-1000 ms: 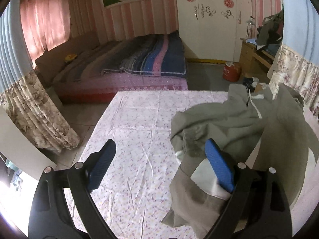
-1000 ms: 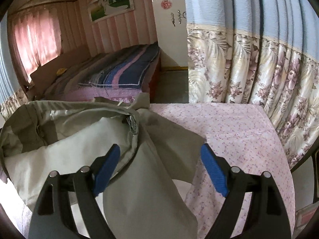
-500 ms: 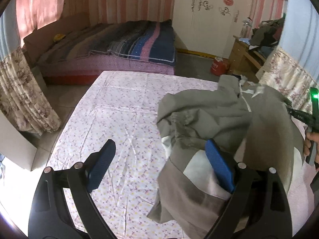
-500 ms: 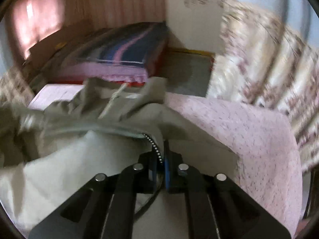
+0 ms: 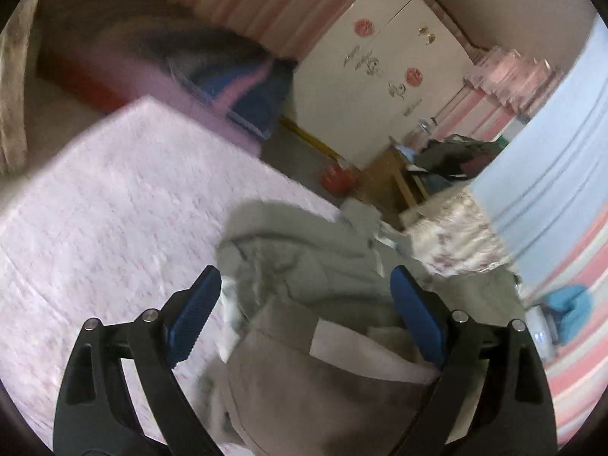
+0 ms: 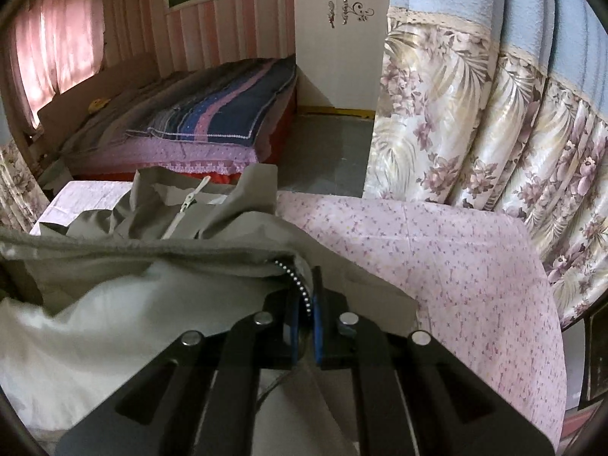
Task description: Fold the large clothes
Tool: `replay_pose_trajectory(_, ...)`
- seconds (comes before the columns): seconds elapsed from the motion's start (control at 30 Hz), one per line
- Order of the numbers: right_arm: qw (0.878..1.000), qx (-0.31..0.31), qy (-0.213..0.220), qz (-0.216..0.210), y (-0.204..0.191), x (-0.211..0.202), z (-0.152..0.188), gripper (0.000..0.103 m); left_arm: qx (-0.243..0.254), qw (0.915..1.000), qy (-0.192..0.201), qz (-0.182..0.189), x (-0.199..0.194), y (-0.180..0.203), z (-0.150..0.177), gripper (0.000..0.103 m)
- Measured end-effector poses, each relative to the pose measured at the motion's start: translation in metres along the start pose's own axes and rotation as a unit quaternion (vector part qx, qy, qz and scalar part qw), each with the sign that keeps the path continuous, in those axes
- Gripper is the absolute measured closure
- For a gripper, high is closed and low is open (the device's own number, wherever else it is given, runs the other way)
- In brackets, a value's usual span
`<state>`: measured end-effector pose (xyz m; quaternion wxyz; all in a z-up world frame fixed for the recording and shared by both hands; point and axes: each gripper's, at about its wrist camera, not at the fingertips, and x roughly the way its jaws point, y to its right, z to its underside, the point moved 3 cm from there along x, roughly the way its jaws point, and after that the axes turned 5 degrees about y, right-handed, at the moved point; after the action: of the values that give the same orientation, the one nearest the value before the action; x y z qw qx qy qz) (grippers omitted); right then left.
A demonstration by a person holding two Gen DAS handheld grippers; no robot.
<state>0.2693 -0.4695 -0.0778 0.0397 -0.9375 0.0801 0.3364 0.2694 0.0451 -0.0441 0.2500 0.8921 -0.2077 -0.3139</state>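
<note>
A large grey-green jacket (image 5: pixel 304 262) with a pale lining lies crumpled on the table covered by a pink flowered cloth (image 5: pixel 114 209). My left gripper (image 5: pixel 304 311) is open, its blue pads either side of the jacket's lower folds, gripping nothing. This view is blurred. In the right wrist view the jacket (image 6: pixel 133 266) fills the left half. My right gripper (image 6: pixel 306 300) is shut on the jacket's zipper edge, with the zipper teeth (image 6: pixel 300 285) running between the pads. The cloth (image 6: pixel 437 250) shows bare to the right.
A bed with a striped blanket (image 6: pixel 212 114) stands beyond the table. Flowered curtains (image 6: pixel 475 121) hang close on the right. A white wardrobe (image 5: pixel 380 76), a wooden desk with piled clothes (image 5: pixel 448 155) and a red object on the floor (image 5: pixel 334 176) stand behind.
My right gripper closed on the jacket's zipper edge and holds it. My left gripper stayed open and swung, tilting its view toward the wardrobe, nearer the jacket.
</note>
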Motion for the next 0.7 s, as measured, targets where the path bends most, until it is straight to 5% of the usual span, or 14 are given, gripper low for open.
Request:
replay_pose_trajectory(0.13,1.000,0.006,-0.007,-0.010,-0.005,0.002,0.007,0.099,-0.077,0.9934,0.063,0.056,-0.013,0.001,-0.006,0.014)
replay_pose_trajectory(0.23,1.000,0.004,-0.006,-0.016,-0.009,-0.001,0.010,0.099,-0.116,0.9870,0.110,0.018,-0.026,-0.006,-0.018,0.006)
replay_pose_trajectory(0.33,1.000,0.006,0.003,-0.016,-0.010,-0.007,0.009,0.098,-0.068,0.9902,0.108,-0.058,-0.032,0.000,-0.025,0.004)
replay_pose_trajectory(0.43,1.000,0.014,0.007,-0.016,-0.005,-0.013,0.006,0.098,0.053,0.9785,0.104,-0.170,-0.046,0.012,0.001,0.003)
replay_pose_trajectory(0.53,1.000,0.018,0.012,-0.018,0.001,-0.020,0.004,0.094,0.093,0.9758,0.076,-0.183,-0.057,0.012,0.044,0.003)
replay_pose_trajectory(0.6,0.999,0.023,0.014,-0.024,0.005,-0.027,0.005,0.064,0.108,0.9775,0.055,-0.173,-0.065,0.016,0.083,0.003)
replay_pose_trajectory(0.67,0.999,0.025,0.028,-0.026,0.008,-0.035,0.008,0.045,0.114,0.9796,0.035,-0.162,-0.067,0.020,0.113,0.003)
replay_pose_trajectory(0.7,0.999,0.027,0.034,-0.027,0.010,-0.040,0.010,0.045,0.117,0.9789,0.028,-0.165,-0.065,0.022,0.125,0.003)
